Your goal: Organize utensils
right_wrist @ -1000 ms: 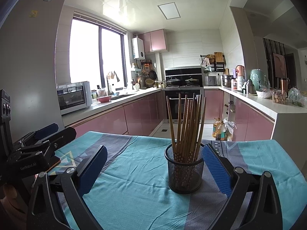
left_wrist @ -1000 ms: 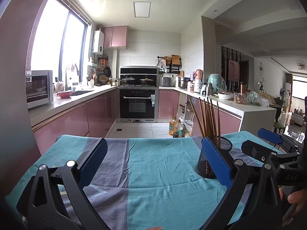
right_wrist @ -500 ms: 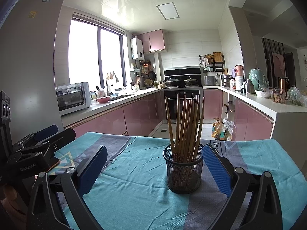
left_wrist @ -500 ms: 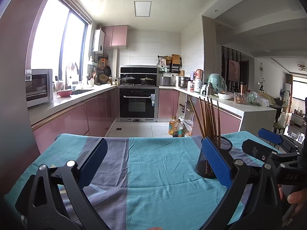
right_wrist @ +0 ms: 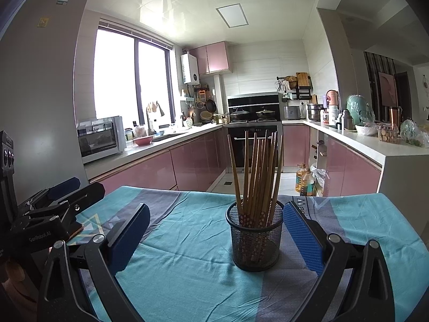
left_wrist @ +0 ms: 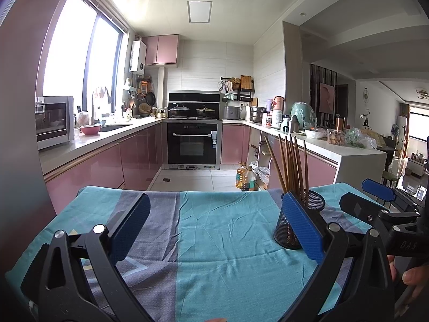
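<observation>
Both grippers were held level over the cloth-covered table [right_wrist: 187, 241], each with its blue pads spread wide and nothing between them. The right gripper [right_wrist: 214, 230] faced the mesh cup [right_wrist: 254, 238], which stood upright on the cloth, near the right pad but apart from it. The chopsticks [right_wrist: 254, 171] stood bundled in the cup, fanning slightly at the top. Compared with the frames a second earlier, the cup sat marginally higher and more central in the right wrist view, so the right gripper had drifted only a little; the left gripper [left_wrist: 214, 228] showed almost no shift. From the left wrist view the cup [left_wrist: 292, 222] was partly hidden behind the right-hand pad, and the other gripper [left_wrist: 375, 206] hung beside it. No loose utensils were visible on the cloth, though its near edge was hidden by the gripper frames. Judgement: the sorting looked finished or paused, with nothing in reach left to collect.
</observation>
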`<state>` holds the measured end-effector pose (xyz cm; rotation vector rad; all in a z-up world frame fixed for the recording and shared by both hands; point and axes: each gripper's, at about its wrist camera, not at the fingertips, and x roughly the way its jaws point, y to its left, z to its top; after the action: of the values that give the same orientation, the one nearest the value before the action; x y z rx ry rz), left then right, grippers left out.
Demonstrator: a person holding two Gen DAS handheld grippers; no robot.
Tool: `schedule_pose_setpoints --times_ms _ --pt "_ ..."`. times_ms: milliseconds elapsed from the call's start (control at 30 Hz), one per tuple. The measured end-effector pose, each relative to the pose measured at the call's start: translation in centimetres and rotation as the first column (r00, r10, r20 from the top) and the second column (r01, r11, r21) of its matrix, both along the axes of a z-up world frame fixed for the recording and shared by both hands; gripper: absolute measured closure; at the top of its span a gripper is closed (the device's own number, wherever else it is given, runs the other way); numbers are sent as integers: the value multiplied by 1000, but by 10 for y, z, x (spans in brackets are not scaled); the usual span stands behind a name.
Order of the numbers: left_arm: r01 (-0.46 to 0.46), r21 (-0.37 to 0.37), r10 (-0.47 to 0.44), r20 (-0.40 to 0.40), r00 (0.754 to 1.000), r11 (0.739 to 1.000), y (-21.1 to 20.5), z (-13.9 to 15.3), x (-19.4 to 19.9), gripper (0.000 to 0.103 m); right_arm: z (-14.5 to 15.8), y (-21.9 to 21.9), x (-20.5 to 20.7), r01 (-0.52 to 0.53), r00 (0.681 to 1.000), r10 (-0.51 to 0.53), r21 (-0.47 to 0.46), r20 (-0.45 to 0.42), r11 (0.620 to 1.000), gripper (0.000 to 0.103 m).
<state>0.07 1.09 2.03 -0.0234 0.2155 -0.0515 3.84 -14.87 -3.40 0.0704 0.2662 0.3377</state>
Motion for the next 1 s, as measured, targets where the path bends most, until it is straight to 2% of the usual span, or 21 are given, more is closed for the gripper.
schedule_pose_setpoints --times_ms 1000 --pt "-1 -1 1 -2 1000 1000 0 0 0 6 2 -1 1 12 1000 -12 7 2 1000 7"
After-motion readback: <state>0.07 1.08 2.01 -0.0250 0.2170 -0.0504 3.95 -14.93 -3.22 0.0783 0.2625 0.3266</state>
